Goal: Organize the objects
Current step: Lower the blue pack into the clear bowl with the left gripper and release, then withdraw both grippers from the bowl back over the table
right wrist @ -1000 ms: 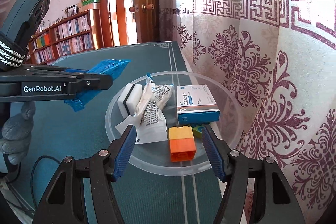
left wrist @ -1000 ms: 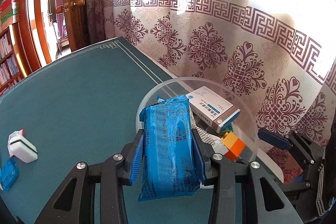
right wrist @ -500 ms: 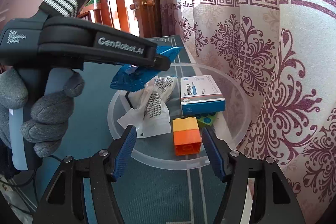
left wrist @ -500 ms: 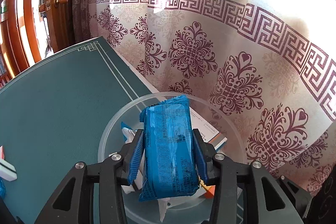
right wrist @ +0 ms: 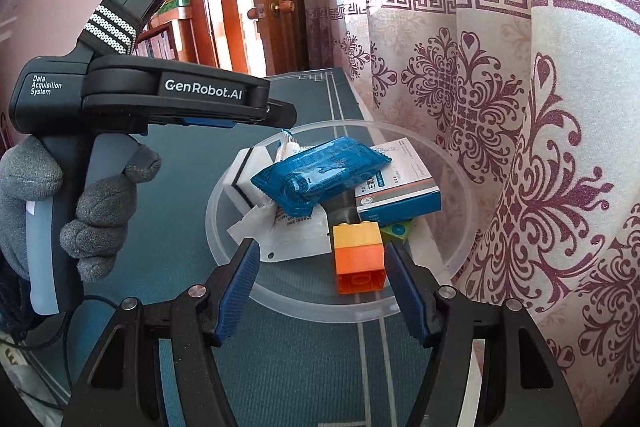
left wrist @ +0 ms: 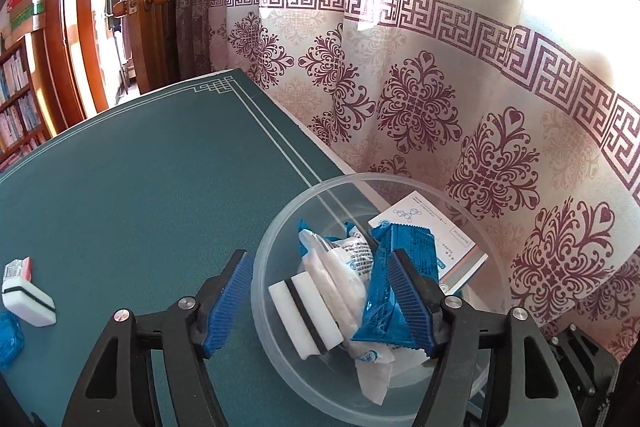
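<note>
The crinkled blue foil packet (left wrist: 394,283) lies in the clear round plastic bowl (left wrist: 280,247) at 5 o'clock of the left wrist view, against one pad of the left gripper (left wrist: 320,303), whose jaws are opening. One more white sponge block (left wrist: 26,297) sits at 9 o'clock. In the right wrist view, one orange-yellow toy brick (right wrist: 358,257) and one white-blue carton (right wrist: 400,187) share the bowl; the right gripper (right wrist: 320,291) hangs apart and empty, and a grey-gloved hand (right wrist: 80,211) grips the left handle at 9 o'clock.

Your left hand-held gripper (right wrist: 280,115) is black, printed "GenRobot.AI" in white, with a striped strap at eleven o'clock. You wear a grey knitted glove (right wrist: 96,223). Blue ribbed pads (left wrist: 230,303), silver screws.
</note>
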Demonstrator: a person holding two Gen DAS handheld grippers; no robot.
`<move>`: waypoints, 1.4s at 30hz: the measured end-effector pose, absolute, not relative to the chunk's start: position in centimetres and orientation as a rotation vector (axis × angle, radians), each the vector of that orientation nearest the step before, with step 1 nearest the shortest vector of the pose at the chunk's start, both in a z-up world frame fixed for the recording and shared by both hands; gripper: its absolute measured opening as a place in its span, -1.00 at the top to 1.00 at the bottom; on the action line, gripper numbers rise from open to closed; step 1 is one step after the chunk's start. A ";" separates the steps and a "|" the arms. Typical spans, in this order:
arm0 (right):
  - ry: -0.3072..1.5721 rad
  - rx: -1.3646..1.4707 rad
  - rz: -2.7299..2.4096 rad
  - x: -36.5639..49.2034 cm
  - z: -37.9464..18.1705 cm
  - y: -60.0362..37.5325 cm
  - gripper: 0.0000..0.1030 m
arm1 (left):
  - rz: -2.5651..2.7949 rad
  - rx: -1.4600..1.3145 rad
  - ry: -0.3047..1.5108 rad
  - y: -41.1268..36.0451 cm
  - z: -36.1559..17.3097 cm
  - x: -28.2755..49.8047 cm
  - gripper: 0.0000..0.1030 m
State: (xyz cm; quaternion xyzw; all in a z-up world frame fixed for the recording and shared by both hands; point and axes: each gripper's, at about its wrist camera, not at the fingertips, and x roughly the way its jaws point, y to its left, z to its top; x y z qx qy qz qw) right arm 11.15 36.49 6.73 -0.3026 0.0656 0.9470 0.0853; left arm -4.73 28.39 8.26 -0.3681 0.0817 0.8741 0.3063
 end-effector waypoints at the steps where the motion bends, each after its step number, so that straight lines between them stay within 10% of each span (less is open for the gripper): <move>1: 0.195 -0.904 2.822 11.1 6.7 36.5 -0.28 | 2.319 -0.967 0.229 28.3 8.2 -4.6 -0.46; 42: 0.107 -0.924 2.863 9.6 8.1 29.8 -0.28 | 2.589 -0.908 0.231 15.8 8.5 -2.2 -0.95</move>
